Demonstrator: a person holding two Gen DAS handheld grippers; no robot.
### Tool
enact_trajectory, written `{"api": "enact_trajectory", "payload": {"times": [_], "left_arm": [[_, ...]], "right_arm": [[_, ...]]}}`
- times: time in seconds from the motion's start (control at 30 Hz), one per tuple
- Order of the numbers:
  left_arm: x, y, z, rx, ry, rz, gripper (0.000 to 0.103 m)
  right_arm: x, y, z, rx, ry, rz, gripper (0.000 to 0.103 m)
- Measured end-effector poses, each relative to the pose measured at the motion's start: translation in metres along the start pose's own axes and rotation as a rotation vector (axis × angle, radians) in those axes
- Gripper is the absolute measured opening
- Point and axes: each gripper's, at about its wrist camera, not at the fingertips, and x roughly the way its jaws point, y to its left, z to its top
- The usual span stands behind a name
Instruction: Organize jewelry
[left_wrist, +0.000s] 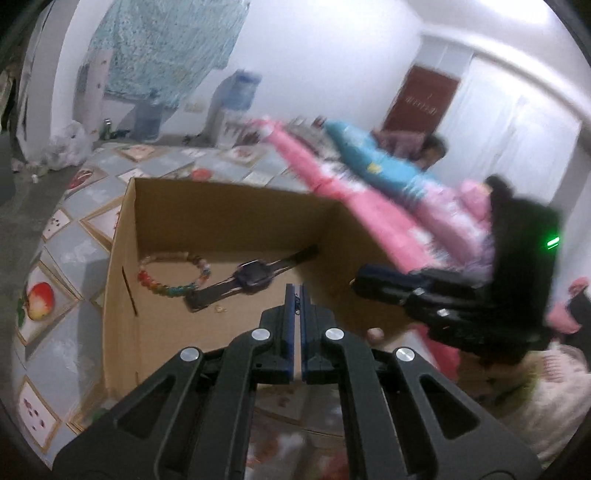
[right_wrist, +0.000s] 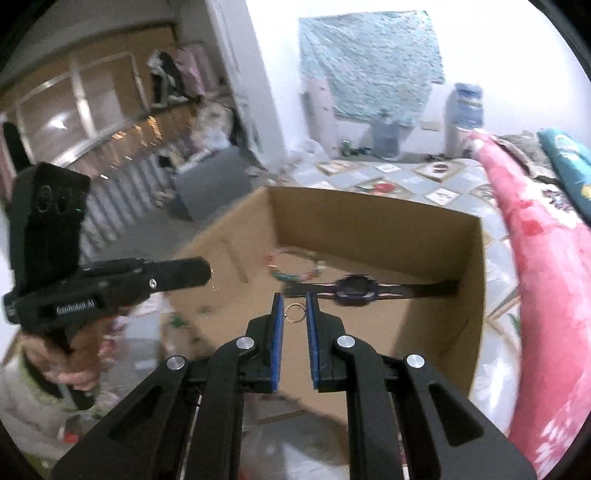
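Note:
An open cardboard box (left_wrist: 122, 258) holds a coloured bead bracelet (left_wrist: 173, 275), a dark wristwatch (left_wrist: 255, 277) and a tiny gold piece (left_wrist: 220, 309). My left gripper (left_wrist: 295, 295) hovers over the box's near side, jaws shut with only a thin slit; a small dark bit shows between the tips, unclear what. In the right wrist view the box (right_wrist: 476, 295) holds the watch (right_wrist: 356, 287) and bracelet (right_wrist: 295, 266). My right gripper (right_wrist: 294, 308) is above the box, pads slightly apart, with a small gold ring (right_wrist: 294, 314) between the tips. The left gripper (right_wrist: 177, 275) shows at left.
The box stands on a bed with a grey patchwork quilt (left_wrist: 74, 229) printed with fruit pictures. Rolled pink bedding (left_wrist: 369, 218) and a teal pillow (left_wrist: 373, 158) lie to the right of the box. The right gripper body (left_wrist: 461, 295) is close beside the box.

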Motion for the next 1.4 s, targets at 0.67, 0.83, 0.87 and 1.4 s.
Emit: {"api": "enact_trajectory", "payload": {"times": [0.67, 0.83, 0.87, 1.4], "left_arm": [[0.056, 0.005, 0.008, 0.004, 0.064, 0.159, 0.028], [0.034, -0.006, 0.005, 0.031, 0.013, 0.154, 0.033], [0.028, -0.009, 0.003, 0.038, 0.006, 0.153, 0.036], [-0.05, -0.042, -0.076, 0.13, -0.065, 0.041, 0.048]], "right_arm": [[0.027, -0.018, 0.003, 0.077, 0.029, -0.108, 0.024], [0.0, -0.012, -0.003, 0.076, -0.042, -0.07, 0.031], [-0.008, -0.01, -0.006, 0.071, -0.059, -0.065, 0.032], [-0.098, -0.015, -0.113, 0.103, -0.077, -0.025, 0.032]]}}
